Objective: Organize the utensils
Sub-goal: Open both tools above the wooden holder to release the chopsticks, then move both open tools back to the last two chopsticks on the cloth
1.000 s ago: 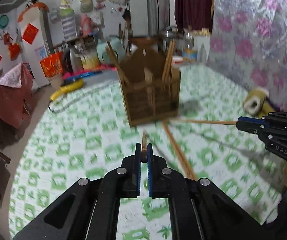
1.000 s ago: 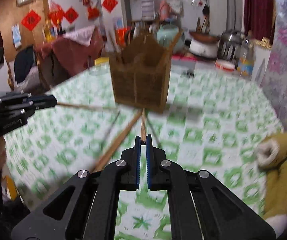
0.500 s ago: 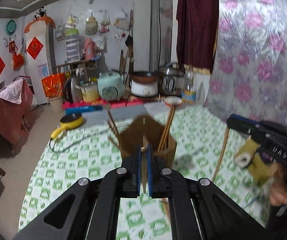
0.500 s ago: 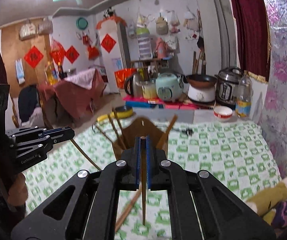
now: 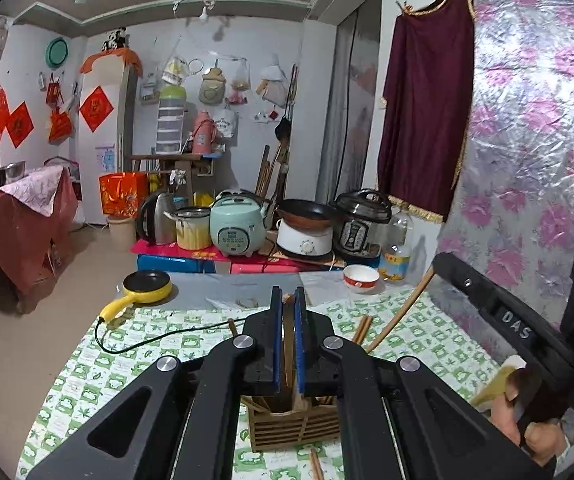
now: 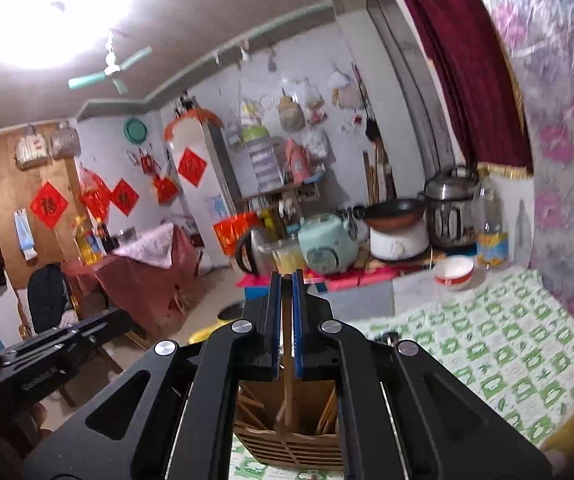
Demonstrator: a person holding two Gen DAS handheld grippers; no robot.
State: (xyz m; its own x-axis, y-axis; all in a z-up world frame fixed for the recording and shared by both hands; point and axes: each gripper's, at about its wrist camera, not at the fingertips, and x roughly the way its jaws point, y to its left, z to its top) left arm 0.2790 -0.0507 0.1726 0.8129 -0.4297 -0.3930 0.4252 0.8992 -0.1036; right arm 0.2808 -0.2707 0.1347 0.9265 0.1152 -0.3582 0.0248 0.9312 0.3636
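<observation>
A slatted wooden utensil holder with several chopsticks in it stands on the green-checked tablecloth, right below both grippers. My left gripper is shut on a wooden chopstick that hangs down towards the holder. My right gripper is shut on another chopstick, whose lower end reaches the opening of the holder. In the left wrist view the right gripper comes in from the right, its chopstick slanting down to the holder. The left gripper shows at the left of the right wrist view.
Loose chopsticks lie on the cloth in front of the holder. At the table's far end are a yellow pan with a black cord, a white bowl and a bottle. Cookers stand behind. A hand grips the right tool.
Both grippers have risen from near the cloth to above the holder, each still holding its chopstick. The chopsticks have swung from lying flat to hanging end-down over the holder.
</observation>
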